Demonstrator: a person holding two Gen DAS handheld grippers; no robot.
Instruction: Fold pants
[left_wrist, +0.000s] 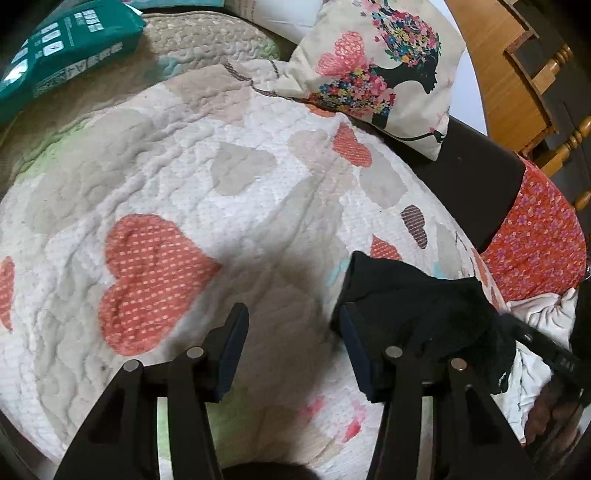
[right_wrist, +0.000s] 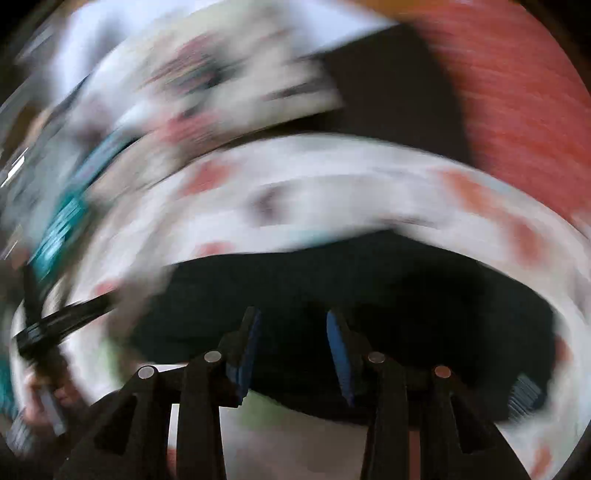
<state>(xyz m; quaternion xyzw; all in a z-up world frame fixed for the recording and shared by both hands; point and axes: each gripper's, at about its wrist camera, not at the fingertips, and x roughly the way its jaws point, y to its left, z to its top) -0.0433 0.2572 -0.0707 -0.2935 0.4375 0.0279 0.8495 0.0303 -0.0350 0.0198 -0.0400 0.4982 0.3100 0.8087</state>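
I am looking down at a bed covered by a heart-print quilt (left_wrist: 221, 177), and the black pants (left_wrist: 424, 306) are lying on it as a compact dark bundle at the lower right of the left wrist view. In the right wrist view the same garment is showing as a broad dark mass (right_wrist: 369, 295) directly ahead of the fingers, though that picture is heavily smeared and I cannot make out any fold lines or edges. I am judging the folding to be well advanced, possibly complete, since the bundle is looking small and squared at its near corner; whether a last fold or a tidy-up is left I cannot tell.

I am holding the left hand-held gripper (left_wrist: 291, 354) pitched steeply downward over the quilt, jaws standing partly apart with nothing between them; the right-side pad is sitting just beside the pants' edge, and I cannot confirm contact. I am holding the right hand-held gripper (right_wrist: 293, 354) pitched downward over the garment, jaws likewise partly apart, with no cloth visibly pinched.

A floral cushion (left_wrist: 380, 74) and a teal package (left_wrist: 62, 48) are lying well apart from the pants, at the far side of the bed.
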